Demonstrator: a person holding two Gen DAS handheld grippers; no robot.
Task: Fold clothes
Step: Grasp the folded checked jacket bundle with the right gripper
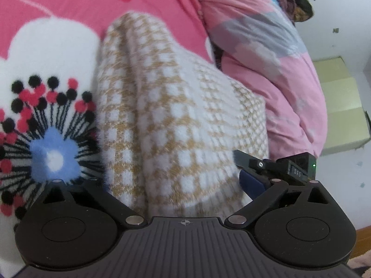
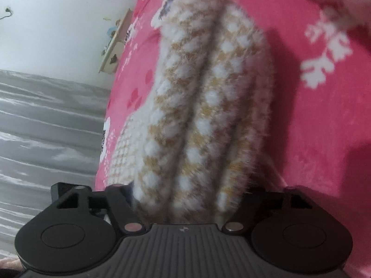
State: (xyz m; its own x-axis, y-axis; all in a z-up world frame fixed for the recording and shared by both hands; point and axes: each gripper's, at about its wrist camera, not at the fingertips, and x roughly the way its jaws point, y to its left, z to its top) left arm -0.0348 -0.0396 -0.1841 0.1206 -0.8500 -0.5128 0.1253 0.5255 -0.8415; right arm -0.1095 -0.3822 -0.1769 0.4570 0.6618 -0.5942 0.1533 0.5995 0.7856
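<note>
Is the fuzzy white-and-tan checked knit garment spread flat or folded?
Folded: the fuzzy white-and-tan checked knit garment is bunched into stacked lengthwise layers on the pink floral blanket.

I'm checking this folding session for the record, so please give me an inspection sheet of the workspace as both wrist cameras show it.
Surface: pink flowered blanket covering the bed.
Job's things: tan-and-white checked knit garment, bunched in long folds, lying between both grippers' fingers.
Clutter: pink patchwork quilt heaped beside the garment.
Grippers: left gripper and right gripper both have cloth between the fingers; grip unclear.
Cables: nothing seen.
Surroundings: white wall, cardboard box, grey sheet.
</note>
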